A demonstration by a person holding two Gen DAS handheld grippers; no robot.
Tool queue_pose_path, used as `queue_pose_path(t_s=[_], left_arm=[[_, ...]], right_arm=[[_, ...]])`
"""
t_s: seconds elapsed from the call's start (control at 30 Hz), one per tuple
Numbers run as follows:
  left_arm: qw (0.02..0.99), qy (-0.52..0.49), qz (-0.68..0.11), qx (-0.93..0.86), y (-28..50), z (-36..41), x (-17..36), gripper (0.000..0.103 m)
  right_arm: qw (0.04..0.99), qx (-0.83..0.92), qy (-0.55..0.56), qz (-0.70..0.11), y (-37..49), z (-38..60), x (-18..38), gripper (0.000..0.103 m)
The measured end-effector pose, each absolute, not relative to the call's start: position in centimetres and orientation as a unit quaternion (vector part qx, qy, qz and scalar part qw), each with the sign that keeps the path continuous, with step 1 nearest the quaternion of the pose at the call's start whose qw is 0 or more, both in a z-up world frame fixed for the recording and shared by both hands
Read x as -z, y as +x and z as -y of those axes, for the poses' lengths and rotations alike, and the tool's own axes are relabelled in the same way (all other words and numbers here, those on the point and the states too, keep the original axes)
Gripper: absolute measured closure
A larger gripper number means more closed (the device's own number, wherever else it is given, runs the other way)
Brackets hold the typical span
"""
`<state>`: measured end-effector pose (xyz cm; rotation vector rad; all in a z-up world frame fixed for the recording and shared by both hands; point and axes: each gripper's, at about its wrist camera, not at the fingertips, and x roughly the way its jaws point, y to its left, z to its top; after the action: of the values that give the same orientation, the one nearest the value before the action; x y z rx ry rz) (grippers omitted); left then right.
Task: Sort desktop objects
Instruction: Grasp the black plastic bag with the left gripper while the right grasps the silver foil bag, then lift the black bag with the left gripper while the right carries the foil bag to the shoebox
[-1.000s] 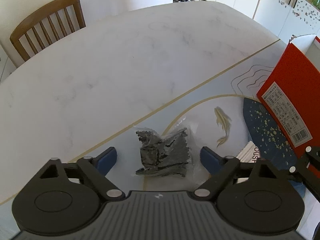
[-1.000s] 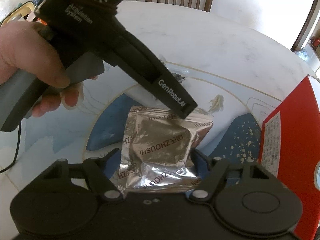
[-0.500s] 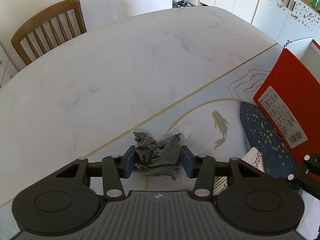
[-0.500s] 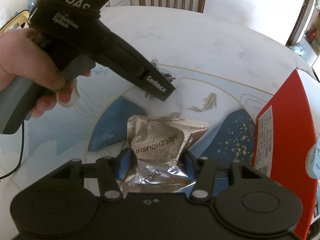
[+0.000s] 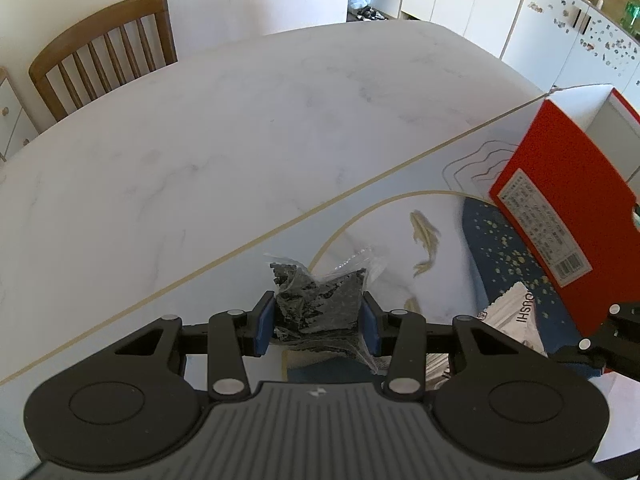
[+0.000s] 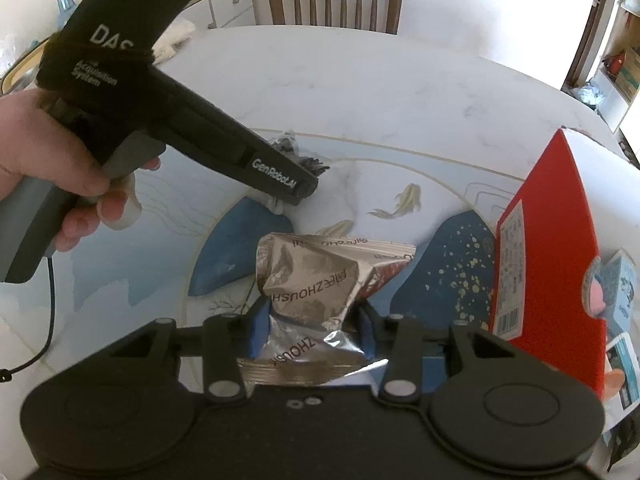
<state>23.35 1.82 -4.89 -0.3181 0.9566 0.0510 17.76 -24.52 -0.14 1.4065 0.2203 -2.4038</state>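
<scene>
Silver foil pouch (image 6: pixel 316 292) sits clamped in our right gripper (image 6: pixel 310 330); our left gripper (image 5: pixel 318 322) pinches the bag of black bits (image 5: pixel 318 304). Red box (image 6: pixel 548 272) lies at three o'clock, nearer our right.

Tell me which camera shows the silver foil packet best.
The right wrist view. There the silver foil packet fills the centre, crumpled, pinched between the right gripper pads, printed lettering readable. The left wrist view shows only a corner of it beside the red box, behind the left gripper, which clamps a clear bag of dark bits.
</scene>
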Motion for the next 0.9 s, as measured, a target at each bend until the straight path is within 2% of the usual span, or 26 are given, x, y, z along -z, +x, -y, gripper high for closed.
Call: queue_pose_path(t_s=[0.9], left_arm=[[0.887, -0.158, -0.434, -0.003, 17.5, 0.8, -1.3, 0.061]], right_arm=[[0.192, 0.865, 0.464, -0.018, 23.6, 21.6, -7.7, 0.060]])
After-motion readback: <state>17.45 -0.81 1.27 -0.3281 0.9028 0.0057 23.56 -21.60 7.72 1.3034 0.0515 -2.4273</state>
